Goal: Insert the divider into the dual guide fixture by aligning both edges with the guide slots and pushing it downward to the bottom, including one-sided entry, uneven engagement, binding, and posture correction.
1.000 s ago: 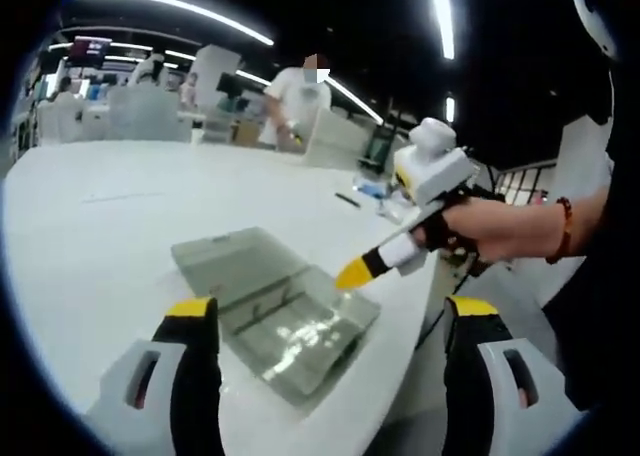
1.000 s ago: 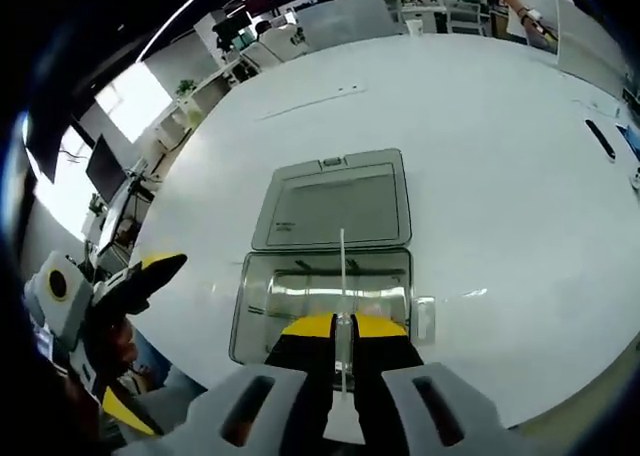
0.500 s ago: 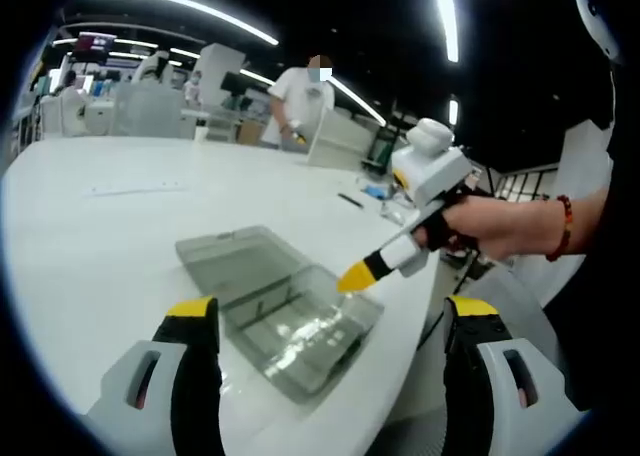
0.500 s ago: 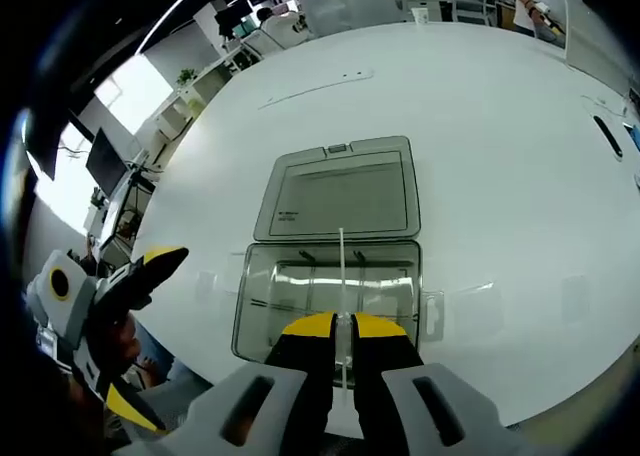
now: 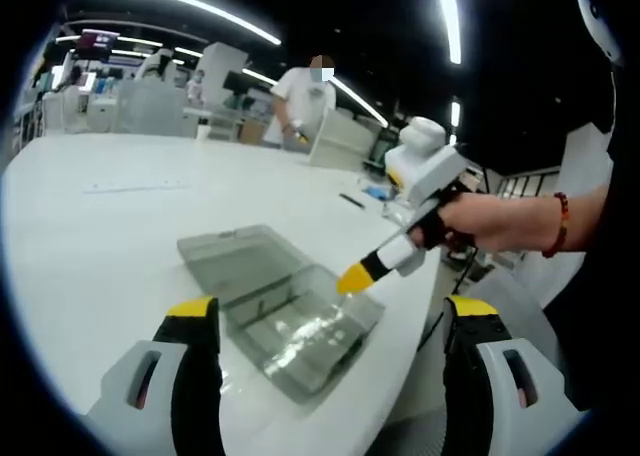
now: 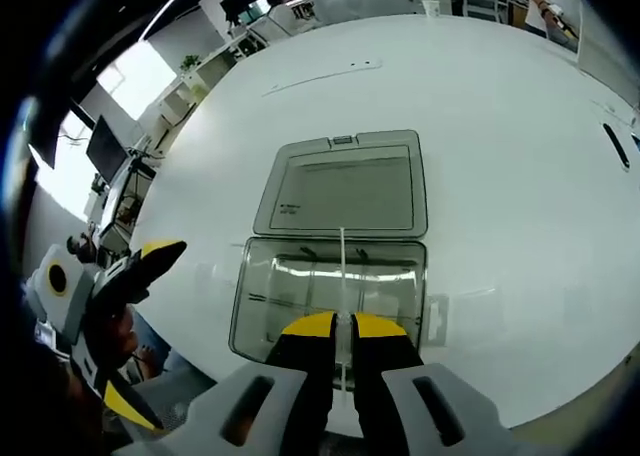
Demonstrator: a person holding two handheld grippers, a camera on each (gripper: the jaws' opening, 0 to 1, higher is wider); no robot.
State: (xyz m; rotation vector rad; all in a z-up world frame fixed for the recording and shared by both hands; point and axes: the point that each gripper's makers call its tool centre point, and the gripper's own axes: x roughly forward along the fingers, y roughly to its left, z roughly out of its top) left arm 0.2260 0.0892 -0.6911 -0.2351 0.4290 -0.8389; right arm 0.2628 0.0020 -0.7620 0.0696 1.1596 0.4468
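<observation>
Over the fixture (image 6: 330, 286), divider (image 6: 342, 276) pinched edge-on (upright), right hand-held gripper (image 6: 340, 328).

A broad white table (image 5: 90, 226) with a rounded edge spreads across both views; on its far side lie a small dark flat object (image 5: 349, 200), like a pen or remote, and some blurred blue and white items (image 5: 378, 190) near the edge. Beyond the table a person in a white shirt (image 5: 302, 101) stands among white desks and partitions (image 5: 150, 106); long ceiling light strips (image 5: 180, 8) run overhead. In the right gripper view a bright window (image 6: 137, 79) and dark monitors (image 6: 104, 154) sit off to one side of the table; a faint seam or line (image 6: 320, 76) crosses the tabletop farther away.
</observation>
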